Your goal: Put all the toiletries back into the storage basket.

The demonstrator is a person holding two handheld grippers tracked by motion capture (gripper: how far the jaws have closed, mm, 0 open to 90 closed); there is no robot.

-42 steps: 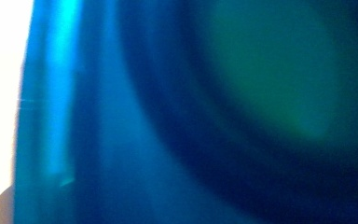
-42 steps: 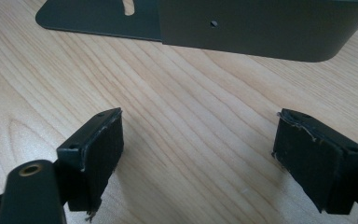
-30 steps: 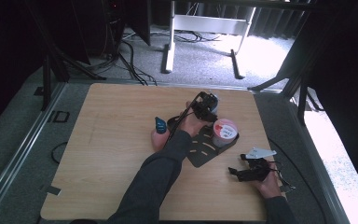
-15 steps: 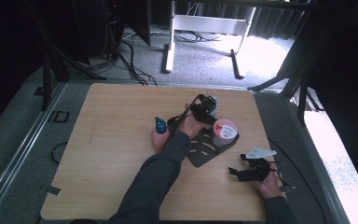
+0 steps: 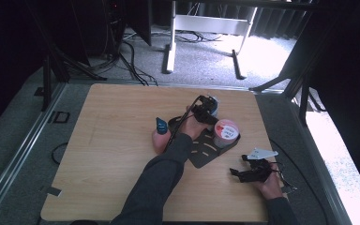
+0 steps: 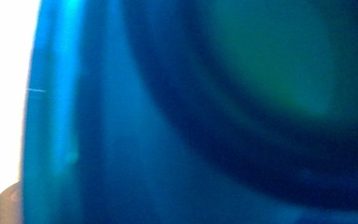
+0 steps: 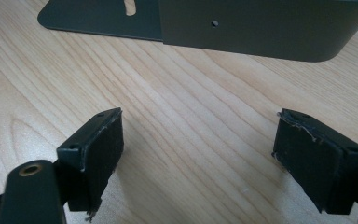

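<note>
The left gripper (image 5: 205, 110) is at a blue cup (image 5: 212, 104) near the worktop's (image 5: 108, 140) far edge, just behind the black rack (image 5: 206, 150). Its own view is a blur of blue at close range, so the fingers probably clasp the cup, though I cannot tell. The cup looks upright, long axis vertical, mouth up. Next it likely needs lifting clear. The right gripper (image 5: 248, 171) rests apart, fingers (image 7: 95, 154) spread with nothing between
</note>
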